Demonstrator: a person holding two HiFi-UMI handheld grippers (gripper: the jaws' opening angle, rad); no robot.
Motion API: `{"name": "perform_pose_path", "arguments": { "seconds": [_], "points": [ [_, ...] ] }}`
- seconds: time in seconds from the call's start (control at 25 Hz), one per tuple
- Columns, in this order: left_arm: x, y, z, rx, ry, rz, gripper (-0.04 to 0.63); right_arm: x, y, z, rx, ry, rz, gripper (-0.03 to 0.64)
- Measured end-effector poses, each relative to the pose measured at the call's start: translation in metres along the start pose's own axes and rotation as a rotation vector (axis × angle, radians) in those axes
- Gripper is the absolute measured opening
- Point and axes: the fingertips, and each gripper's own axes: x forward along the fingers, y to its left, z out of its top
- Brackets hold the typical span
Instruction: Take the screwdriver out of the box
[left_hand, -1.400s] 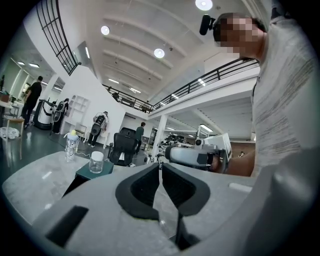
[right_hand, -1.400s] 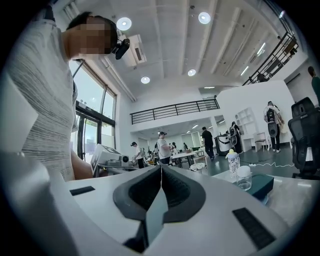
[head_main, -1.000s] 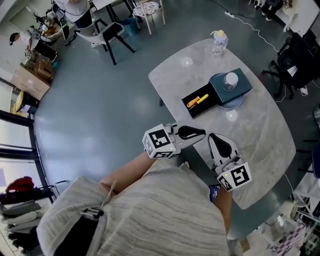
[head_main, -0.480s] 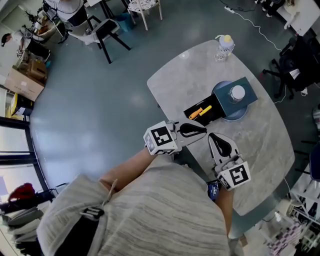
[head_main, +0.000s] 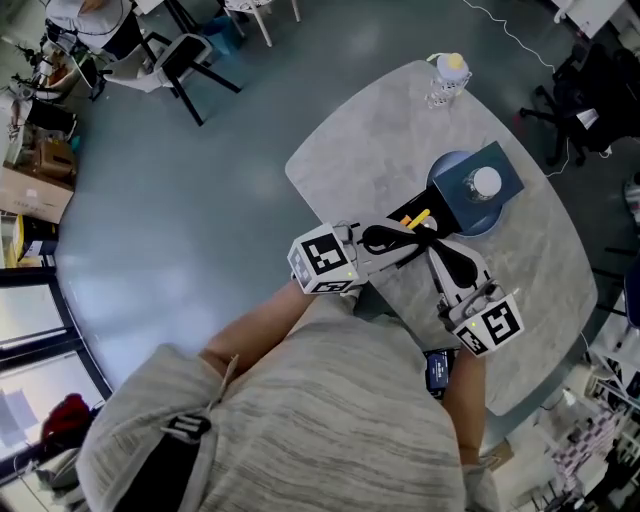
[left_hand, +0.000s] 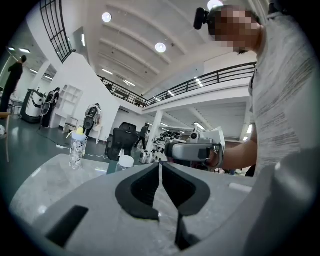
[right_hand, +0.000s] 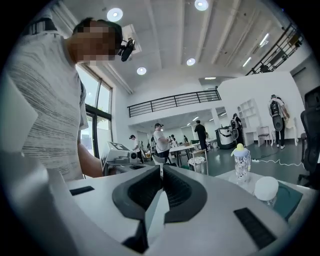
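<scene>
The black box (head_main: 402, 213) lies open on the grey table (head_main: 380, 130), and the yellow and orange screwdriver (head_main: 418, 216) lies inside it. My left gripper (head_main: 424, 241) reaches in from the left, shut and empty, its tip just in front of the box and covering part of it. My right gripper (head_main: 434, 244) comes up from below right, also shut and empty, with its tip beside the left one. Neither touches the screwdriver. The jaws of the left gripper (left_hand: 160, 169) and of the right gripper (right_hand: 161, 172) meet with nothing between them. The box is hidden in both gripper views.
A teal lid (head_main: 492, 176) rests on a blue round plate (head_main: 452, 214) behind the box, with a white-capped jar (head_main: 485, 182) on it. A spotted bottle (head_main: 447, 76) stands at the table's far edge. Chairs (head_main: 165, 60) and people stand beyond.
Both grippers have moved forward over the table towards the box. Their tips now sit at the box's near edge. Both jaws stayed shut.
</scene>
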Motion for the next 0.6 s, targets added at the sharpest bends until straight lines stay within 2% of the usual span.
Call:
{"name": "perform_pose_path", "arguments": {
  "seconds": [0.28, 0.48, 0.6],
  "points": [
    [0.011, 0.030, -0.007, -0.005, 0.021, -0.023, 0.032, 0.017, -0.025, -0.026, -0.108, 0.201, 0.041, 0.012],
    [0.017, 0.035, -0.011, -0.006, 0.024, -0.004, 0.032, 0.026, -0.033, -0.033, -0.121, 0.263, 0.148, 0.012],
    [0.018, 0.042, -0.014, -0.015, 0.023, 0.021, 0.032, 0.031, -0.034, -0.039, -0.176, 0.328, 0.213, 0.014]
  ]
}}
